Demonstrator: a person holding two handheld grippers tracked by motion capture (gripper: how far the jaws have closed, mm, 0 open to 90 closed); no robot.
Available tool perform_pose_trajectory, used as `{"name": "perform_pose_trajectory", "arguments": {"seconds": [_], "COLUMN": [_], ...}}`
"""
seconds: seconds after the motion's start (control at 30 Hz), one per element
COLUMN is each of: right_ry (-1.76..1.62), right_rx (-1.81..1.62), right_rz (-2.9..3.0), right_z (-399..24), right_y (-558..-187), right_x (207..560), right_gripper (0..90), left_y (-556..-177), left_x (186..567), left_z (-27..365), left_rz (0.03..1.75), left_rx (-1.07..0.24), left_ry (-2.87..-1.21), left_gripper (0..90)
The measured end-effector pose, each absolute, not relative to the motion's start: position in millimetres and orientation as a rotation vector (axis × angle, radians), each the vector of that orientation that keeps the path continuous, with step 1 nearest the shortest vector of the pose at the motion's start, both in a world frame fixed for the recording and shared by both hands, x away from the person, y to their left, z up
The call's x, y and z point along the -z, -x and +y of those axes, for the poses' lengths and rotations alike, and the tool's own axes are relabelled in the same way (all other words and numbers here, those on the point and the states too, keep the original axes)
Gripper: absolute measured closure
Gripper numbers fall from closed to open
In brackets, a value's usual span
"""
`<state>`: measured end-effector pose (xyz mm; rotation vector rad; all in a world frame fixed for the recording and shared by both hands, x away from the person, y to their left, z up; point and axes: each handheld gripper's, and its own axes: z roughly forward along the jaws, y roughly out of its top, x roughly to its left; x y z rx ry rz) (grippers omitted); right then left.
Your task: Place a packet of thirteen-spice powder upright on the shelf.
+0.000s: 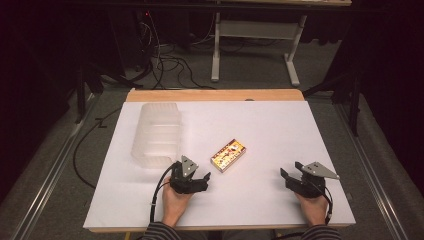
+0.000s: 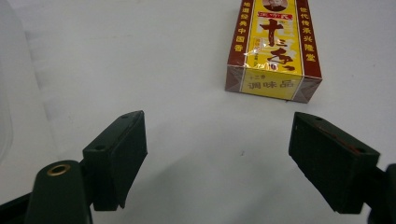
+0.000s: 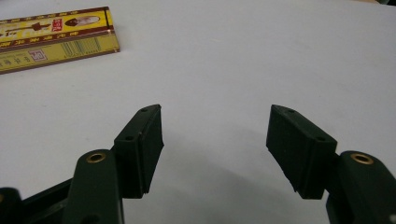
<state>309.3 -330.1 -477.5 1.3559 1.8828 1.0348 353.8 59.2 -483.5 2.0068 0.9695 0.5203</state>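
Note:
A small yellow and brown box (image 1: 228, 155) with Chinese print lies flat near the middle of the white table (image 1: 260, 125). My left gripper (image 1: 200, 181) rests at the front left, open, aimed toward the box (image 2: 273, 46), which lies a short way ahead and to the right of its jaws. Nothing sits between the left fingers (image 2: 116, 154). My right gripper (image 1: 286, 176) rests at the front right, open and empty. In the right gripper view the box (image 3: 53, 37) lies far off at the upper left. A hand holds each gripper.
A translucent ribbed plastic container (image 1: 156, 134) stands at the left of the table, just behind the left gripper. Beyond the far wooden edge (image 1: 215, 95) are cables and a white table frame (image 1: 255, 45) on the floor.

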Motion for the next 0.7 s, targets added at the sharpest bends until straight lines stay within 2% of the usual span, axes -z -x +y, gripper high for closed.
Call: {"name": "perform_pose_trajectory", "arguments": {"seconds": [0.7], "right_ry": [-1.370], "right_rx": [-1.053], "right_rz": [1.858], "right_z": [-331.3], "right_y": [-308.3], "right_x": [477.4], "right_gripper": [36.4], "left_y": [-352.9], "left_x": [483.4], "left_z": [58.0], "left_rz": [0.946], "left_rx": [-0.525], "left_ry": [-2.020], "left_gripper": [21.2]}}
